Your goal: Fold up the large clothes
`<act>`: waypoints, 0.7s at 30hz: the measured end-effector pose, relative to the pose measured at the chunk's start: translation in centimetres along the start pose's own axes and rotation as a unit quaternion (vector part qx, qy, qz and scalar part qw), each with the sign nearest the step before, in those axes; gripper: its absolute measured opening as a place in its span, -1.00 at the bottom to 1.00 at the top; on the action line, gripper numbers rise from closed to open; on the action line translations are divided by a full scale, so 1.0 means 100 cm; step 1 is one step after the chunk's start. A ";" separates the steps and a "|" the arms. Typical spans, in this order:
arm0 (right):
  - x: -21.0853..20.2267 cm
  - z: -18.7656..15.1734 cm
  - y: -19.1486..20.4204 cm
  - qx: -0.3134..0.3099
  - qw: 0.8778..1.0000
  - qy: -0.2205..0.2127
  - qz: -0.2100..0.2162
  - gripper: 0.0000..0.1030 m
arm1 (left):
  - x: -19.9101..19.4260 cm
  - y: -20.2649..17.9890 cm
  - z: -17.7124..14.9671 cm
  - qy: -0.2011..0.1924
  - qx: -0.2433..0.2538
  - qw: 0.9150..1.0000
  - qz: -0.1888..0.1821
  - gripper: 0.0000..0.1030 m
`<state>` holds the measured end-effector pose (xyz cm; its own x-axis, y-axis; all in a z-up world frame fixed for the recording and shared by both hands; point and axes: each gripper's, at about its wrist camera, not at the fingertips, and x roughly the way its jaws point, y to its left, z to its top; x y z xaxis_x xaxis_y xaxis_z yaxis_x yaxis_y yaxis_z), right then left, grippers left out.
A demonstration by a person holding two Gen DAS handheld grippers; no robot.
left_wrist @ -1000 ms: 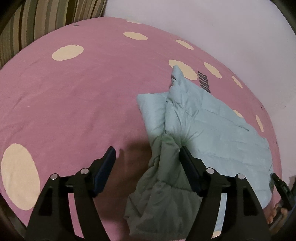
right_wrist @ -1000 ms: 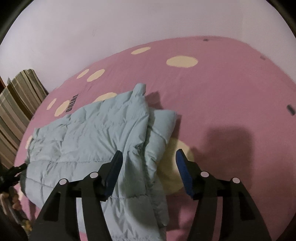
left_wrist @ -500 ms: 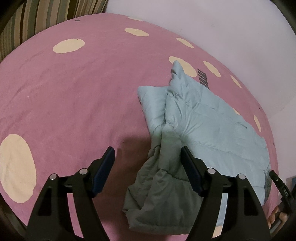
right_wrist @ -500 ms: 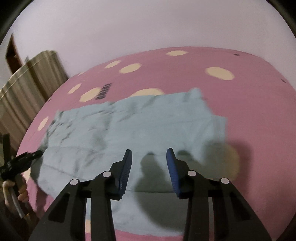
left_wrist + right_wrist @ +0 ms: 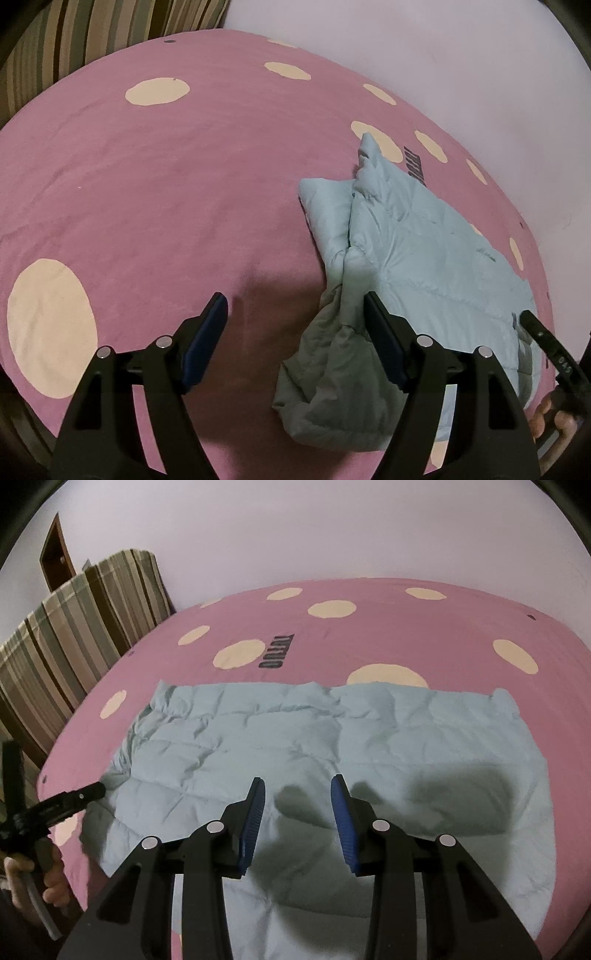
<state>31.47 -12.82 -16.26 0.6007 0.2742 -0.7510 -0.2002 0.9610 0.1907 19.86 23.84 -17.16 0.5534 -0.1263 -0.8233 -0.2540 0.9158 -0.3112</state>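
Pale blue quilted puffer jacket (image 5: 332,760) lies flat on the pink bed sheet w/ cream dots (image 5: 155,206), long axis running side to side across the right view. Right gripper (image 5: 297,823) hovers over the jacket's middle, jaws part-closed but apart, nothing between. Left gripper (image 5: 295,332) sits at the jacket's bunched end, jaws wide, empty; fold prob. starts from that end.

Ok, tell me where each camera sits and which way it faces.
Left wrist: on the left gripper, angled down at the pink spotted bedsheet and the pale blue quilted jacket; the right gripper and fingers show at the edge.
Right wrist: on the right gripper, hovering open above that jacket; the left gripper shows.
Shared: jacket, bedsheet, striped bedding.
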 end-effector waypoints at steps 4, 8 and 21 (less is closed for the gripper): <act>0.020 -0.007 0.003 -0.003 1.000 0.024 -0.019 -0.27 | 0.005 -0.001 0.002 0.003 -0.001 1.000 -0.006 0.46; 0.041 -0.015 0.004 -0.010 0.998 0.043 -0.036 -0.27 | 0.012 -0.005 0.005 0.007 0.003 1.000 -0.011 0.46; 0.051 -0.020 0.004 -0.013 0.998 0.050 -0.044 -0.27 | 0.038 -0.021 0.019 0.031 0.018 0.999 -0.029 0.46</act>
<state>32.87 -11.12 -21.24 0.5366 0.1829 -0.8238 -0.1713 0.9795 0.1059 24.00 22.19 -18.71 0.5168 -0.2021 -0.8319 -0.1928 0.9193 -0.3431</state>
